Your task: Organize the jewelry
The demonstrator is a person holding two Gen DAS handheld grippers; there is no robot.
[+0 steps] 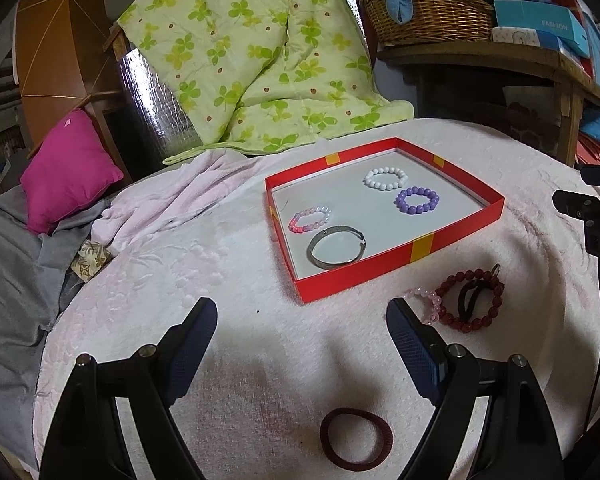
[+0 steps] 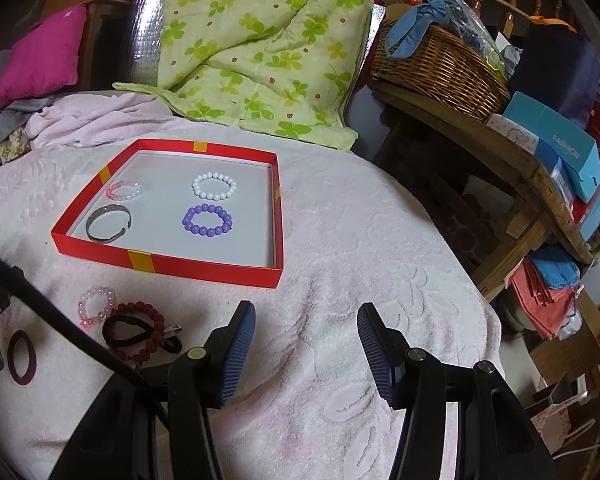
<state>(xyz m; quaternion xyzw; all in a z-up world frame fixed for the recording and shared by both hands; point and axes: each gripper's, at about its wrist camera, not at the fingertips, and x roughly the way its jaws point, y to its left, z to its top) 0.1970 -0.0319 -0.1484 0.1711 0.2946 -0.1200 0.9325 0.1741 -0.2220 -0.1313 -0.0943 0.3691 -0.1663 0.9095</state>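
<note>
We see four bracelets already in the red tray (image 1: pixel 422 247). A little pile waits outside it on the towel: a dark red bead bracelet (image 1: pixel 470 300), a pale pink one (image 1: pixel 422 298) and a black hair tie (image 1: pixel 474 294). The pile lies just past the right tip of our left tongs (image 1: pixel 302 310), which stand wide and hold nothing. Our right tongs (image 2: pixel 306 318), half open and holding nothing, have it off to their left. We think the left tongs are nearer.
</note>
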